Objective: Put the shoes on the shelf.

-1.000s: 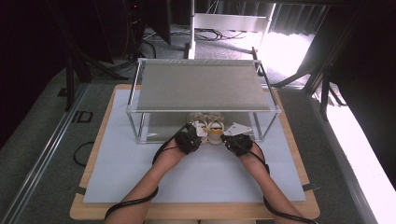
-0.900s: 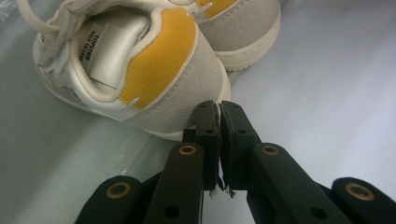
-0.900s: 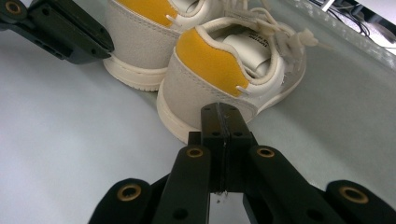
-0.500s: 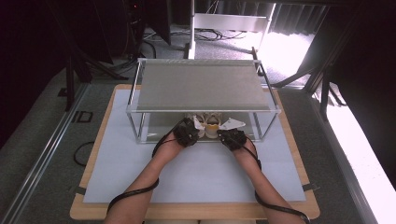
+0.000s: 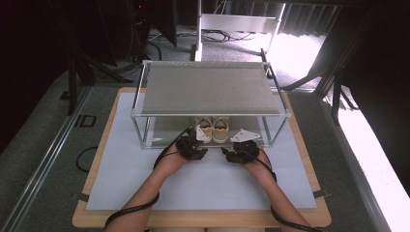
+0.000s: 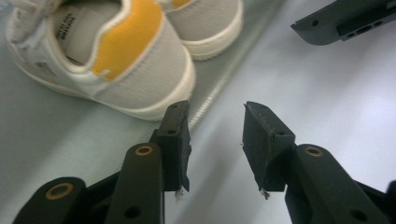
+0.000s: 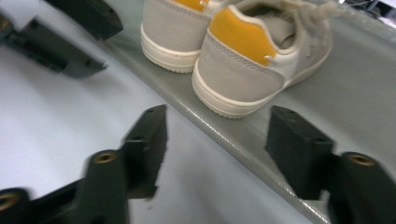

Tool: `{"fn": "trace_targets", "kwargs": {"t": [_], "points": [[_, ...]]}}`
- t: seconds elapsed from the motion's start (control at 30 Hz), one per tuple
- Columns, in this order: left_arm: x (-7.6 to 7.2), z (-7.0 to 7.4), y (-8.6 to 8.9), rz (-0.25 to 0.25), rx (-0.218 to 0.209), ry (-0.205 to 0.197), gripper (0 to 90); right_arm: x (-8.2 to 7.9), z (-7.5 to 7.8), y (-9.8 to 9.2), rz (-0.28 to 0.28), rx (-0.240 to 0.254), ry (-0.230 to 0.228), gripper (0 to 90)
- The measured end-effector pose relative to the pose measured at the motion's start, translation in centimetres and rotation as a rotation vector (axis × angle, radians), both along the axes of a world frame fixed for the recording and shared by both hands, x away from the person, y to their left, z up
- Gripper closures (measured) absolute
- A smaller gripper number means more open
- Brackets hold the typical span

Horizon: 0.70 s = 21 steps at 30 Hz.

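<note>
Left gripper (image 6: 215, 122): our jaws stand apart with nothing between them; they have just been opening. The left jaw tip sits just beside the heel of the nearer shoe without pressing it, low centre of the left gripper view.
Right gripper (image 7: 218, 140): our jaws stand wider apart, also just opened, and empty. The heel of the right-hand shoe lies beyond the gap, near but apart.
Shoes (image 5: 212, 128): we see a small pair, grey with cream soles and yellow heel tabs, side by side, heels toward us. They stand on the lower shelf (image 5: 169, 126) of the rack, just under its front edge, centre of the high view.
Shoe by left gripper (image 6: 109, 58): upper left of the left gripper view, upright, sole flat on the grey shelf.
Shoe by right gripper (image 7: 261, 53): upper right of the right gripper view, upright, laces trailing toward the top edge.
Progress: we judge the placing done, since both shoes rest on the shelf and neither gripper holds one.
Left to do: we judge that only drawing both grippers back from the shelf edge is left.
Rack (image 5: 208, 89): metal frame with a grey top panel, centre of the high view.
Mat (image 5: 125, 169): pale sheet on the wooden table (image 5: 80, 220), under the rack and our forearms.
</note>
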<state>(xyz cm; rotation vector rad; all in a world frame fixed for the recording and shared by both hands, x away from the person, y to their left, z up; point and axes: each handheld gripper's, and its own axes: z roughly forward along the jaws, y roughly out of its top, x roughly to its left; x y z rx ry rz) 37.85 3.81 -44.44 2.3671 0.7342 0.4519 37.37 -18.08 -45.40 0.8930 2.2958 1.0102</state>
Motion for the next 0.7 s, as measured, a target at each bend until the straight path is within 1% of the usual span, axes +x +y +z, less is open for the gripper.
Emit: {"fn": "trace_targets", "kwargs": {"t": [0.03,0.07,0.1,0.13,0.17,0.2,0.23,0.27,0.3,0.37,0.4,0.43,0.5,0.57,0.6,0.7], "points": [[-0.2,0.0,0.1,-0.002,-0.004,0.004,47.3,-0.2,0.1,-0.1,0.002,0.017,0.000,28.2],[-0.4,0.0,0.1,0.009,-0.007,0.008,42.5,-0.3,0.1,-0.2,-0.004,0.018,-0.004,21.5],[-0.6,0.0,0.3,0.013,-0.024,0.015,37.2,-0.5,0.1,-0.3,0.002,0.014,-0.005,17.1],[-0.7,0.0,0.3,0.020,-0.025,0.018,30.6,-0.6,0.1,-0.5,0.010,0.016,-0.002,15.0],[-0.8,-0.1,0.4,0.032,-0.021,0.018,24.7,-0.7,0.2,-0.6,0.013,0.024,0.000,13.8],[-1.0,-0.1,0.5,0.031,-0.028,0.019,19.7,-0.9,0.2,-0.8,0.016,0.040,0.004,13.5],[-1.1,-0.2,0.7,0.042,-0.033,0.019,15.4,-1.0,0.2,-0.9,0.021,0.050,0.002,11.7],[-1.1,-0.2,0.7,0.042,-0.033,0.019,14.8,-1.2,0.1,-1.1,0.017,0.048,-0.010,11.7],[-1.4,-0.5,1.0,0.052,-0.044,0.008,11.5,-1.4,0.0,-1.2,0.011,0.041,-0.017,11.7],[-1.5,-0.9,1.2,0.058,-0.040,0.008,4.3,-1.6,-0.1,-1.5,0.010,0.043,-0.016,11.7],[-1.7,-1.1,1.4,0.058,-0.038,0.009,1.8,-1.7,-0.1,-1.8,0.005,0.046,-0.019,11.7],[-1.8,-1.3,1.7,0.063,-0.037,0.006,1.8,-1.9,-0.1,-2.1,0.005,0.052,-0.025,11.6],[-2.1,-1.6,2.2,0.088,-0.045,-0.003,1.8,-2.1,-0.2,-2.6,-0.002,0.053,-0.030,11.7],[-2.3,-1.7,2.8,0.111,-0.061,-0.007,1.5,-2.5,-0.4,-3.4,0.008,0.061,-0.041,11.7],[-2.4,-1.8,3.0,0.126,-0.062,-0.011,0.7,-2.6,-0.4,-3.7,0.004,0.056,-0.039,11.7],[-2.7,-1.9,3.9,0.138,-0.072,-0.008,0.7,-2.9,-0.6,-4.8,-0.018,0.064,-0.030,11.7]]}}
